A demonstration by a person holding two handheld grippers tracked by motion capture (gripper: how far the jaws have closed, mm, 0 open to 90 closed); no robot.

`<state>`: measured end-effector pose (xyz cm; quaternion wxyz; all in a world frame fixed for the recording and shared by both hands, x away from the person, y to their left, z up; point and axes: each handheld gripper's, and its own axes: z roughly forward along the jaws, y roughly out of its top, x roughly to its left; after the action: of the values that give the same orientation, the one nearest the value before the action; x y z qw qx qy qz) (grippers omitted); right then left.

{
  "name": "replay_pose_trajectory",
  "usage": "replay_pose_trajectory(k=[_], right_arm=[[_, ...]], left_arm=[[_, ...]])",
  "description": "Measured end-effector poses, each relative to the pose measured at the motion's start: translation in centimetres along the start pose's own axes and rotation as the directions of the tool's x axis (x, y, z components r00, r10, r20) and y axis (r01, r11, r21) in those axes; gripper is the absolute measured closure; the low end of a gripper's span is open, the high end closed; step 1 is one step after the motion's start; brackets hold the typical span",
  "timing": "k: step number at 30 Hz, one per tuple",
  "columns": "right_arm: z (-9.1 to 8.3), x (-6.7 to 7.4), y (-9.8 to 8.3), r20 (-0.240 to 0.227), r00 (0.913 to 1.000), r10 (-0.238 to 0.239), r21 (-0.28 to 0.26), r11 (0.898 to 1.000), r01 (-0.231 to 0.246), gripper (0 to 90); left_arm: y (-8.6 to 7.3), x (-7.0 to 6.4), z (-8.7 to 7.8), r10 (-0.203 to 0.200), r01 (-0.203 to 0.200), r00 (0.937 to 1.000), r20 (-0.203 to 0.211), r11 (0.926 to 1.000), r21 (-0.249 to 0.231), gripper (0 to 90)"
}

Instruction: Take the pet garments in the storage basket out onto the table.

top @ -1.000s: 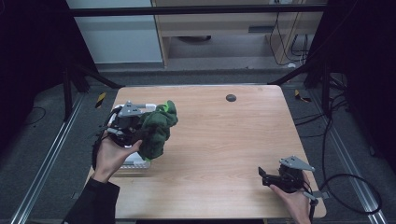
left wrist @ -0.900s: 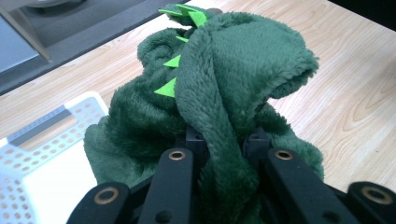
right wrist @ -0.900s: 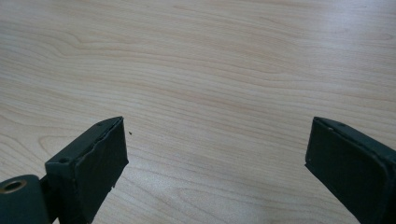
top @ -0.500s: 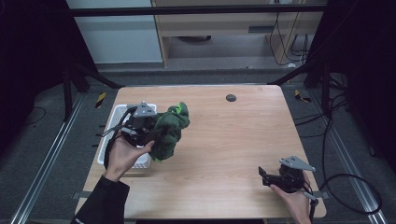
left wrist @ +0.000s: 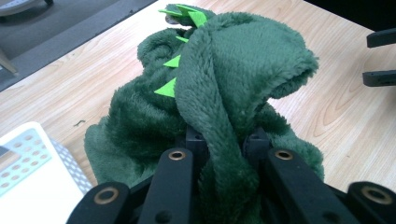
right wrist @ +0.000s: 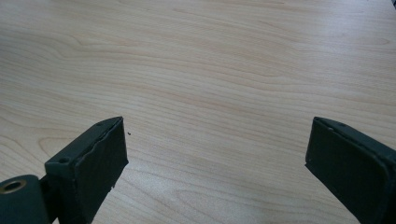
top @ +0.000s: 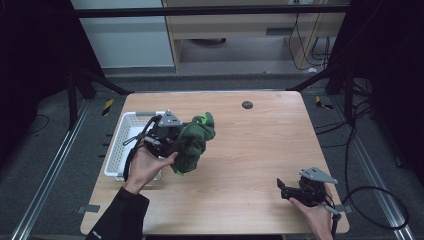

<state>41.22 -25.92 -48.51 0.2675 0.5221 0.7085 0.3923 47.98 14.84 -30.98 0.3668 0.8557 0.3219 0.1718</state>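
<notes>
Now: left gripper (top: pixel 176 145) clenched on a fold of the green plush garment (top: pixel 194 141), a fuzzy thing with bright green felt spikes. In the left gripper view the jaws pinch a thick ridge of the fleece (left wrist: pixel 224 116), the rest bunched and drooping around them. The garment hangs over the wooden table (top: pixel 250 150), just right of the white basket (top: pixel 117 150) and seemingly clear of it. Right gripper (top: pixel 285 189) rests near the table's front right corner, jaws released and wide, nothing between them, bare wood below (right wrist: pixel 215 93).

Judgement: step in hand is carrying the garment out onto open table.
- Keep the pinch firm; fleece is thick and could creep out.
- Lift high enough that the trailing hem clears the basket rim.
- Set it down mid-table, within the right gripper's reach.
- Lower before letting go, so it spreads rather than clumps.
</notes>
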Motion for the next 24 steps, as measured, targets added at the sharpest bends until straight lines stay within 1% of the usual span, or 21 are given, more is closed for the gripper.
replay_pose_trajectory(k=[6, 12, 18, 24], right_arm=[[0.0, 0.0, 0.0, 0.0, 1.0, -0.003, 0.0, 1.0, 0.003, 5.5], [0.0, -0.1, 0.0, 0.001, 1.0, -0.001, -0.001, 1.0, 0.001, 5.5], [0.0, 0.0, 0.0, 0.001, 1.0, -0.003, 0.0, 1.0, 0.003, 5.5], [0.0, -0.1, 0.0, 0.0, 1.0, -0.001, -0.001, 1.0, 0.001, 5.5]], left_arm=[[0.4, -0.7, 0.8, 0.01, -0.01, 0.9998, 0.02, 1.0, 0.002, 77.9], [0.6, -1.2, 1.7, 0.021, -0.021, 0.9992, 0.034, 0.9996, 0.017, 77.9], [0.6, -1.4, 2.4, 0.022, -0.023, 0.9988, 0.043, 0.9994, 0.026, 77.9], [0.6, -1.9, 3.7, 0.022, -0.025, 0.9975, 0.067, 0.999, 0.037, 77.8]])
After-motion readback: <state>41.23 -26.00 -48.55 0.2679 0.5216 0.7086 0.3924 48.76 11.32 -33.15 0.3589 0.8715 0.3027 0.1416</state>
